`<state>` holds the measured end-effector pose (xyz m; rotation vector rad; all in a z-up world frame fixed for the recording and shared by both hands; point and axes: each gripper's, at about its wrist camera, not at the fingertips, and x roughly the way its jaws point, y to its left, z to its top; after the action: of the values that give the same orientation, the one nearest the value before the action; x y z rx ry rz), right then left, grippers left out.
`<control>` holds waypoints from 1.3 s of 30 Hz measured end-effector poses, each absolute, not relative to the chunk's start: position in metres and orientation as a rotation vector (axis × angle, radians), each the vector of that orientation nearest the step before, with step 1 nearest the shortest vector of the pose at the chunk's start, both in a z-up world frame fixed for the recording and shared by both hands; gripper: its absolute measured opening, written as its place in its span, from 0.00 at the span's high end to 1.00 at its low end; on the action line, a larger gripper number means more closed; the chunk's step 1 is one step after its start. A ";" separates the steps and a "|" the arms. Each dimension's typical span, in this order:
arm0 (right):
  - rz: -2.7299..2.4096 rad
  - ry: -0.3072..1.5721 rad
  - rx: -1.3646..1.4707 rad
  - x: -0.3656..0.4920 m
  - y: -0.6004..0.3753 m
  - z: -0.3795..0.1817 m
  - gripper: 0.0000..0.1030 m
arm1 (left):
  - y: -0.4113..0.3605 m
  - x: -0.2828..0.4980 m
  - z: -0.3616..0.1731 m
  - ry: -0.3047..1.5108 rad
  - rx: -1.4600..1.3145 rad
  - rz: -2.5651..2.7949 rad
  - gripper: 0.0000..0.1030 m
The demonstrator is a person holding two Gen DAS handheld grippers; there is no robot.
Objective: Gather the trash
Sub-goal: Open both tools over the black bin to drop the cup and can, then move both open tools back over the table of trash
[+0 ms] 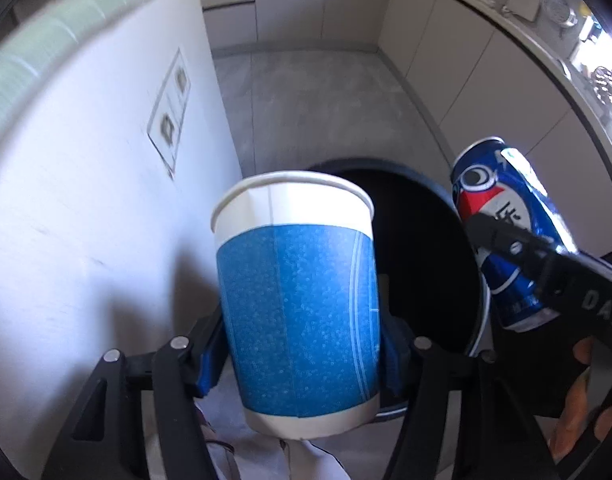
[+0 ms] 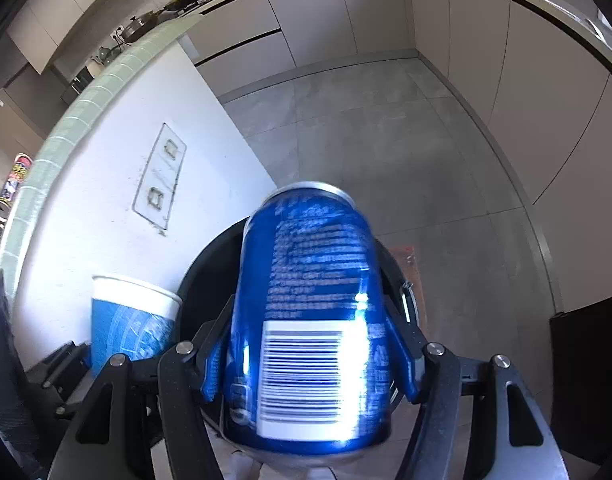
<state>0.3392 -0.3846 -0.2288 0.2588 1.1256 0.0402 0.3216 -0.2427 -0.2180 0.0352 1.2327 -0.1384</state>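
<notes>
A blue-and-white paper cup [image 1: 298, 304] stands between the blue pads of my left gripper [image 1: 302, 356], which is shut on its lower half. The cup is over the left rim of a round black trash bin [image 1: 421, 248]. My right gripper [image 2: 309, 360] is shut on a blue soda can [image 2: 309, 312] with its barcode facing the camera, tilted over the bin's dark rim [image 2: 210, 256]. In the left wrist view the can [image 1: 501, 200] hangs at the right with one black finger [image 1: 505, 240] across it. The cup [image 2: 130, 320] shows at the lower left of the right wrist view.
A white island wall [image 1: 86, 220] with a socket plate [image 2: 160, 176] stands left of the bin, topped by green tiles [image 2: 86, 108]. Pale cabinets [image 2: 545, 140] line the back and right of the grey floor [image 2: 385, 152]. A hand [image 1: 577, 400] grips the right tool.
</notes>
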 end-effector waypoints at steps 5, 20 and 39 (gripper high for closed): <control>0.030 1.123 0.266 0.340 -0.390 -0.224 0.34 | -0.239 0.326 -0.224 1.274 0.012 -0.088 0.27; -0.049 1.032 0.340 0.307 -0.396 -0.165 0.30 | -0.247 0.308 -0.154 1.165 0.024 -0.197 0.23; -0.188 0.921 0.217 0.257 -0.371 -0.091 0.06 | -0.215 0.287 -0.045 1.024 0.010 -0.349 0.05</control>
<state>0.2570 -0.3710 -0.0911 0.2173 0.9208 -0.1884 0.2866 -0.2155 -0.0453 0.0102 1.0235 -0.3493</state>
